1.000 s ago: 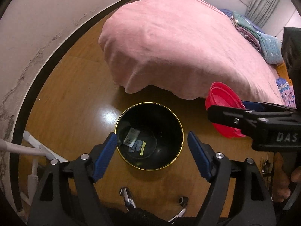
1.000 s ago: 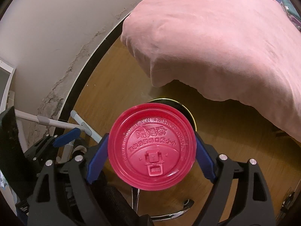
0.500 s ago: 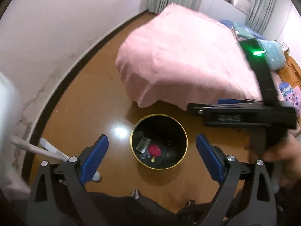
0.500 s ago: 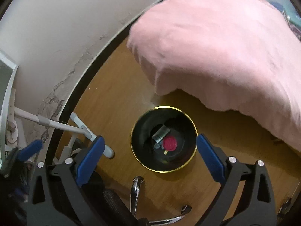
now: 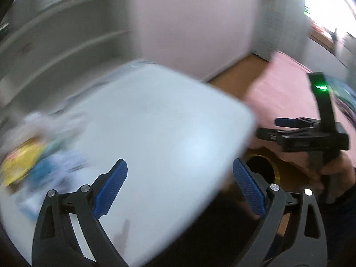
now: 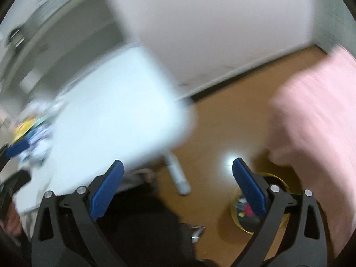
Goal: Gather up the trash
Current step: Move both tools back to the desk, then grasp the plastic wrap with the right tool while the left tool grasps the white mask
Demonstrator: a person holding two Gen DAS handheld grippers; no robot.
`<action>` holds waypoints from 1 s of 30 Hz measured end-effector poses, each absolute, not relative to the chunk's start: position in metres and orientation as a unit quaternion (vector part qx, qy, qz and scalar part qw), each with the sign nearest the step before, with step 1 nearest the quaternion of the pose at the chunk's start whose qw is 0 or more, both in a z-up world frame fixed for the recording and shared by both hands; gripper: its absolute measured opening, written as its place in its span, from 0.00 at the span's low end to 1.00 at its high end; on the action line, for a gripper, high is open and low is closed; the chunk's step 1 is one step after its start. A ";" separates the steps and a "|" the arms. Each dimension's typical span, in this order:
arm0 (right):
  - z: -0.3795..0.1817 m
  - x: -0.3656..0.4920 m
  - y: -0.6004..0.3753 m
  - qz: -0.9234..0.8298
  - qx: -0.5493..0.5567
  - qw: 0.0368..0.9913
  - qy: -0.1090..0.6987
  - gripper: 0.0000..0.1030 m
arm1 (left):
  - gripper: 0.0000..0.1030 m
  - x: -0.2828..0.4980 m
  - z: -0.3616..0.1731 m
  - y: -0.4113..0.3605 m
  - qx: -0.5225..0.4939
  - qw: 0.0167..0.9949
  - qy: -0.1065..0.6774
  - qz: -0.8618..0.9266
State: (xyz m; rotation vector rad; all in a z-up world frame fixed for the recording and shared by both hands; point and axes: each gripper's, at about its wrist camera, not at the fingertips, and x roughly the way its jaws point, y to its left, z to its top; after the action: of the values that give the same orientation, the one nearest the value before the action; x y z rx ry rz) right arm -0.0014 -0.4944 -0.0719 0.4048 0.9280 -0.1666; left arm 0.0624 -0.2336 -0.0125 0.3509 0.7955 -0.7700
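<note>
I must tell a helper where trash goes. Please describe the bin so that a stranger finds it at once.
Look at the wooden floor between the white table and the pink bed cover. By the cover's edge stands the bin, round and black with a gold rim.

No legible text, all motion-blurred.
</note>
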 end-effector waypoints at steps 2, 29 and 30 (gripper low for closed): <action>-0.062 0.031 -0.454 -0.032 0.171 0.877 0.447 0.92 | 0.90 0.079 -0.008 -0.188 0.154 0.856 0.379 -0.315; 0.016 0.336 -0.259 0.269 0.135 0.816 0.493 0.23 | 0.90 0.210 0.020 0.006 0.039 0.890 0.424 -0.163; 0.027 0.332 -0.268 0.268 0.142 0.823 0.480 0.23 | 0.90 0.218 0.024 0.000 0.045 0.890 0.420 -0.169</action>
State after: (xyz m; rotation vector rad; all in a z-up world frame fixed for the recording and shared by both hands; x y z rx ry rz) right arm 0.3323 -0.2682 0.0271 0.3028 1.0199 0.5707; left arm 0.2177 0.0000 0.0240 0.0935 0.8727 -0.3503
